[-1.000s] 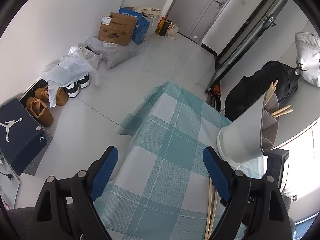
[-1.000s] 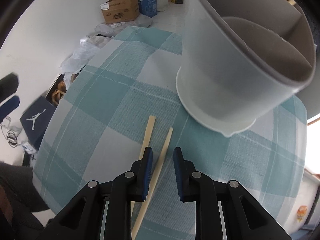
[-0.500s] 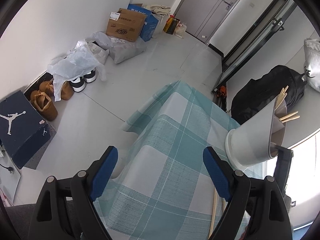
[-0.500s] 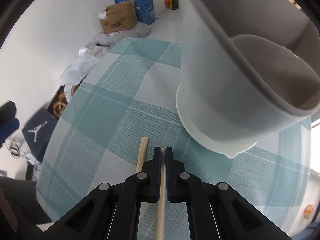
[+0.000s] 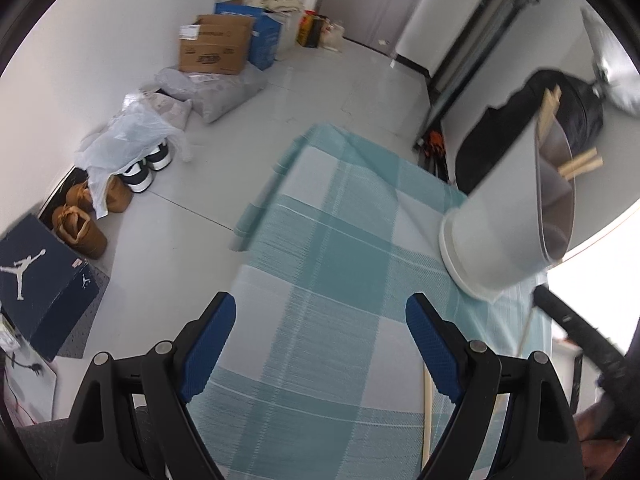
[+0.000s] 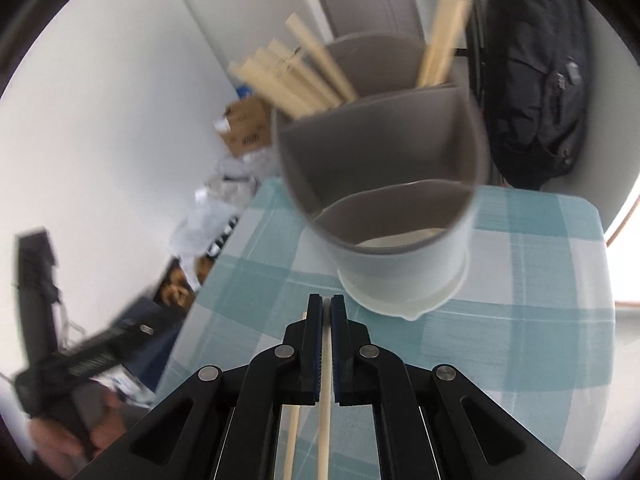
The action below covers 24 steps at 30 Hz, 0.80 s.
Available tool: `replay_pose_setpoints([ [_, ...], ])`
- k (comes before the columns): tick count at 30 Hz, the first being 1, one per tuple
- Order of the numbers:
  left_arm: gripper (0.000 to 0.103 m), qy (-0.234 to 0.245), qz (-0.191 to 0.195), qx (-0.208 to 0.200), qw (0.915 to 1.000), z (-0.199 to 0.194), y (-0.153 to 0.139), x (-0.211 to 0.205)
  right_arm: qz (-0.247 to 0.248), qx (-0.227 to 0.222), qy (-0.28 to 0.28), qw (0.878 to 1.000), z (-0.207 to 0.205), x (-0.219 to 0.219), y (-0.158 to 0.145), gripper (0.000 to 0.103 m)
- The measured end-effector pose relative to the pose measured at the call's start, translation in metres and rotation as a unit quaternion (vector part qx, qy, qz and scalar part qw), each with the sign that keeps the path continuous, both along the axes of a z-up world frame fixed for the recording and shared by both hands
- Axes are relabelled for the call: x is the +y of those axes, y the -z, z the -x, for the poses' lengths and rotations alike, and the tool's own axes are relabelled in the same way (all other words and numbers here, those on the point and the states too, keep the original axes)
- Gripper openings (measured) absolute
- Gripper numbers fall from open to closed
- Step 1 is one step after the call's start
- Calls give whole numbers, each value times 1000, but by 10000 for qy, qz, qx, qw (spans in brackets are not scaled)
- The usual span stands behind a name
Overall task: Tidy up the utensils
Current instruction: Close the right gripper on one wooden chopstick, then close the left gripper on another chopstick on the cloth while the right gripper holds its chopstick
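Since a second ago my right claw (image 6: pixel 326 312) has pinched its jaws together on one chopstick (image 6: pixel 325 392) and carried it up off the cloth (image 6: pixel 520 300), so the holder (image 6: pixel 400 208) that loomed over me then now sits lower ahead and I see down into its compartments. That chopstick runs straight back between my blue pads (image 6: pixel 315 344). A second chopstick (image 6: pixel 294 432) lies just to its left, outside the jaws; whether it rests on the cloth I cannot tell.

My left claw (image 5: pixel 320 344) hangs spread wide over the checked cloth, nothing between its pads. The spare chopstick shows at that view's lower right, beside my right finger.

Ahead, the holder stands on the cloth near the far right edge. Its near compartment looks empty; the far ones hold bundles of chopsticks (image 6: pixel 296 76) leaning outward.

Beyond the table are a black bag (image 6: pixel 536 80), a cardboard box (image 5: pixel 216 46) and shoes (image 5: pixel 148 164) along the wall.
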<state>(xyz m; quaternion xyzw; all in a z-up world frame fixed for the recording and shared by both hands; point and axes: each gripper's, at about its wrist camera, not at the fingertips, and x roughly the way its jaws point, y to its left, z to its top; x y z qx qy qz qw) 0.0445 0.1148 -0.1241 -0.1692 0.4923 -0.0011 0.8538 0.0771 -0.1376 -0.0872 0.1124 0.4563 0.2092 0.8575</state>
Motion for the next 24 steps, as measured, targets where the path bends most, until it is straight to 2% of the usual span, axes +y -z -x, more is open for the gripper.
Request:
replay_pose_setpoints([
  [10,84,681,-260,349,9967,-10,9,-50,-975,-57,462,9941,20,-73,-15,3],
  [14,84,761,-460,469,9949,-18,15,-61,-1506,-4,700,9861,27,-102,-13,3],
  [20,84,793,-564,562,9937,-28,21,-73,-2033,138,910,9748,41,-134,-3,3],
  [24,83,842,-929,532,9907,-32,22,-85,-2169,225,936,9714,44,-150,4,3],
])
